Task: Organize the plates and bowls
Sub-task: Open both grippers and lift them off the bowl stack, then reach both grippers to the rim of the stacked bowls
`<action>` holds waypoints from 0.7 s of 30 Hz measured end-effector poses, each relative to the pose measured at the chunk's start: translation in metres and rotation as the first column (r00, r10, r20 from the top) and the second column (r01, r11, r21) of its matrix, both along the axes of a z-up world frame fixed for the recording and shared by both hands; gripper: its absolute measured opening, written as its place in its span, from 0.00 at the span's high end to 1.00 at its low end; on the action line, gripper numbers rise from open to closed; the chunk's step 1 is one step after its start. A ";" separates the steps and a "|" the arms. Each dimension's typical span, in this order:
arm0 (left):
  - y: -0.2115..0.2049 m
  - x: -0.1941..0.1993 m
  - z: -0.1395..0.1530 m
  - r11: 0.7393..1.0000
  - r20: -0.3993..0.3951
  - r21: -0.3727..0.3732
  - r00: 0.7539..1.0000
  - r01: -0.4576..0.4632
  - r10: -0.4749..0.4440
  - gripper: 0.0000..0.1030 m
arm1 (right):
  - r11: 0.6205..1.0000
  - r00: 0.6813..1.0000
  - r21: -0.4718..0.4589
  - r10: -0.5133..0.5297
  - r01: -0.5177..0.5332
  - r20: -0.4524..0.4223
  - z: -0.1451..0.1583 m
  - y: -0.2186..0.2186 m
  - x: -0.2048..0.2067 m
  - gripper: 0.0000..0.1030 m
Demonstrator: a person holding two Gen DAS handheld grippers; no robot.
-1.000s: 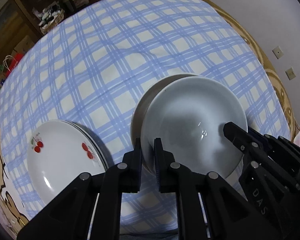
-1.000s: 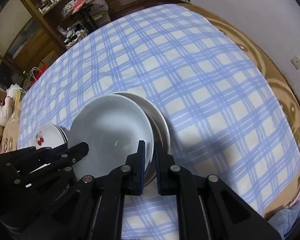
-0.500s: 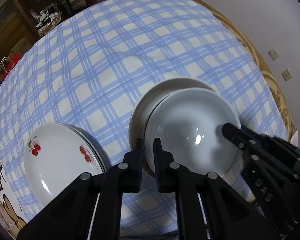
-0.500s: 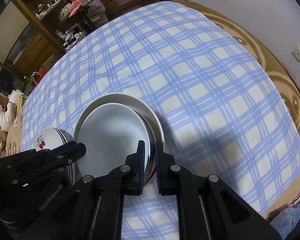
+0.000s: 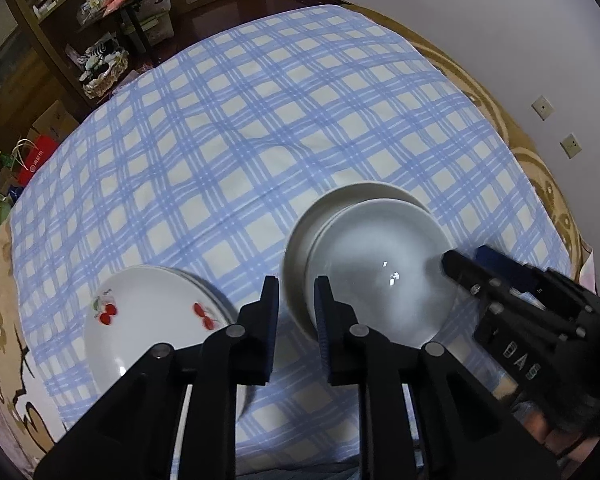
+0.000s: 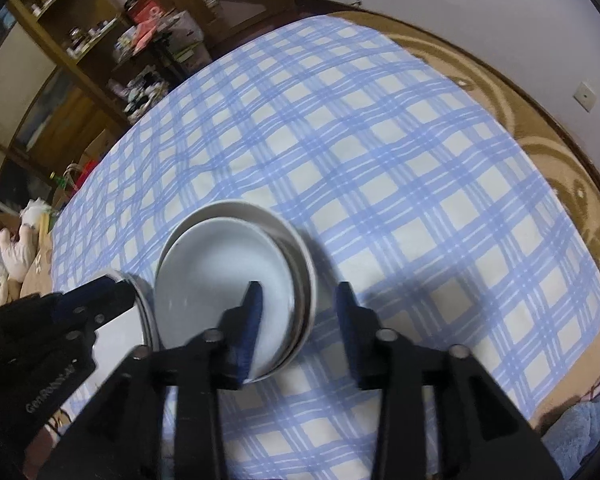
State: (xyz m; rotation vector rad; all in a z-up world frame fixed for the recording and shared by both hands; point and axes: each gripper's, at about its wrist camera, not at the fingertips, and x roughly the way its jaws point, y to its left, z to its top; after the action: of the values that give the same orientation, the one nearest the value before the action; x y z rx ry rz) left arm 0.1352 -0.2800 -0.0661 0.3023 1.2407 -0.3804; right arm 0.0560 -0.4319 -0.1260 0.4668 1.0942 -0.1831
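On the checked table (image 5: 260, 128), a plain white bowl (image 5: 380, 276) is nesting inside a wider bowl (image 5: 332, 204), just beside stacked cherry-print plates (image 5: 148, 320). The left hand-held gripper (image 5: 296, 300) and right hand-held gripper (image 6: 298, 300) are both opening, released, straddling the nested bowls' near rims.

- Left gripper (image 5: 296, 300) points steeply down, jaws opening, pads apart.
- Right gripper (image 6: 298, 308) angles down alongside, jaws opening wider, pads gripping nothing.
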 end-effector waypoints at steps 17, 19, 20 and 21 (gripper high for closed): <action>0.028 0.008 0.000 1.000 0.048 0.000 0.998 -0.032 0.032 0.23 | 0.996 0.996 -0.036 -0.085 0.085 -0.025 -0.003 -0.022 -0.012 0.09; 0.031 0.011 -0.003 0.999 0.043 -0.004 0.998 -0.045 0.045 0.19 | 0.995 0.995 -0.042 -0.093 0.092 -0.033 -0.004 -0.023 -0.011 0.06; 0.033 0.012 -0.005 0.999 0.042 -0.012 0.998 -0.051 0.052 0.17 | 0.995 0.995 -0.045 -0.096 0.094 -0.037 -0.005 -0.024 -0.011 0.04; 0.035 0.013 -0.006 0.998 0.040 -0.018 0.998 -0.055 0.056 0.16 | 0.994 0.994 -0.052 -0.099 0.097 -0.038 -0.005 -0.025 -0.011 0.03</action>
State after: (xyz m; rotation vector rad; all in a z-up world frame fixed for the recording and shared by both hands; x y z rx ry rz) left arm 0.1485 -0.2449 -0.0717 0.2589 1.2031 -0.3352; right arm 0.0447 -0.4567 -0.1315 0.4739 1.1044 -0.3069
